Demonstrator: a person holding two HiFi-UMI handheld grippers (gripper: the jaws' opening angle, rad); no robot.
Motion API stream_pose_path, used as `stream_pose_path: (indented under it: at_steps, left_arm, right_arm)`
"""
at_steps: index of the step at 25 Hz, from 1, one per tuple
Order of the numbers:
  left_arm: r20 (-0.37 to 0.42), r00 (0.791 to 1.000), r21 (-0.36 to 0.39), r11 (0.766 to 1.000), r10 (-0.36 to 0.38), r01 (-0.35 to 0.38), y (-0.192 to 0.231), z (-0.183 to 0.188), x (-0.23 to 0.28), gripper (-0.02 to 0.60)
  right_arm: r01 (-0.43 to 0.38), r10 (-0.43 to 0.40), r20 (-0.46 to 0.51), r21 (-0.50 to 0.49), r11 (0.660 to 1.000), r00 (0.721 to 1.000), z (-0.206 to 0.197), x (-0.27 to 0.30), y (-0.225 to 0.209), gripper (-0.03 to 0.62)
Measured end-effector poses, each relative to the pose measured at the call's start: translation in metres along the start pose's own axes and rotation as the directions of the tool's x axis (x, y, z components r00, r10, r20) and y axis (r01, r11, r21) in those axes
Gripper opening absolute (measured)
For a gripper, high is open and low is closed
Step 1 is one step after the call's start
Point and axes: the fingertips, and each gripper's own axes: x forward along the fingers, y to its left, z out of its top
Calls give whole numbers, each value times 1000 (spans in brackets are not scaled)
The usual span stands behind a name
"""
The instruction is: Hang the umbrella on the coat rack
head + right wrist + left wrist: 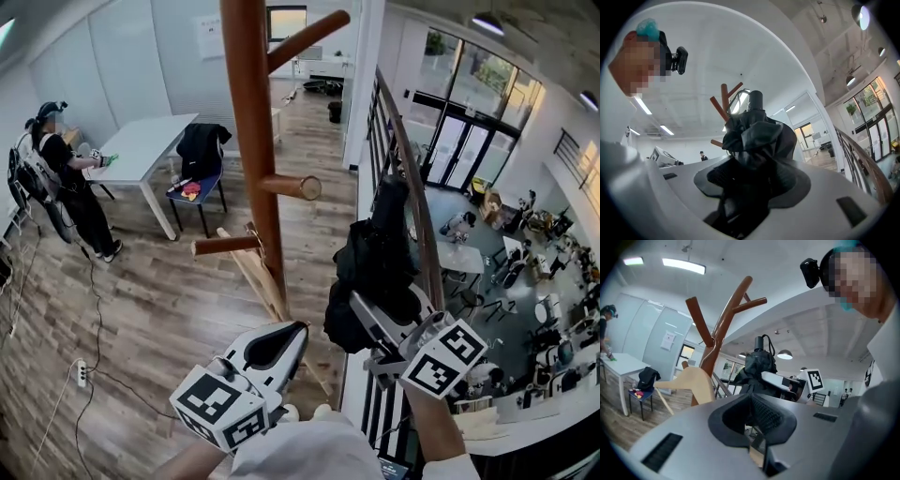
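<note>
Two raised tools: left tool (302, 328) closed empty, right tool (357, 302) clamping umbrella (377, 258).

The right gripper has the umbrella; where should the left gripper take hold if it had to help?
Probably the short handle at the top of the umbrella, approached from the left. It stands upright, clear of the right gripper clamped on the fabric lower down, and firmer than loose folds.
</note>
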Motion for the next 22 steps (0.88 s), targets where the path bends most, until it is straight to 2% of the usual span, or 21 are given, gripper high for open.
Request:
stream_pose_path:
  at_steps: [2, 6, 9, 13, 22]
  left_arm:
    - [-21, 999, -19, 999, -32, 31, 4, 20, 10, 28]
    - [-58, 997, 45, 998, -44, 47, 3, 50, 26, 28]
    - [-56, 997, 67, 996, -54, 58, -1, 60, 29, 28]
    - [-37, 997, 61, 996, -65, 67, 0, 84, 39, 28]
    - [-22, 994, 116, 987, -105, 107, -18, 92, 29, 28]
  right_arm:
    - [-11, 11, -8, -3, 1000, 1000, 15, 18, -5, 252]
    - [-32, 32, -7, 2, 1000, 999, 39, 33, -15, 252]
    - [-38, 38, 1, -3, 999, 999, 48, 35, -16, 252]
    - [-58, 58, 14, -15, 998, 998, 73, 48, -19, 252]
    - [-95, 97, 50, -38, 995, 994, 90, 49, -3, 252]
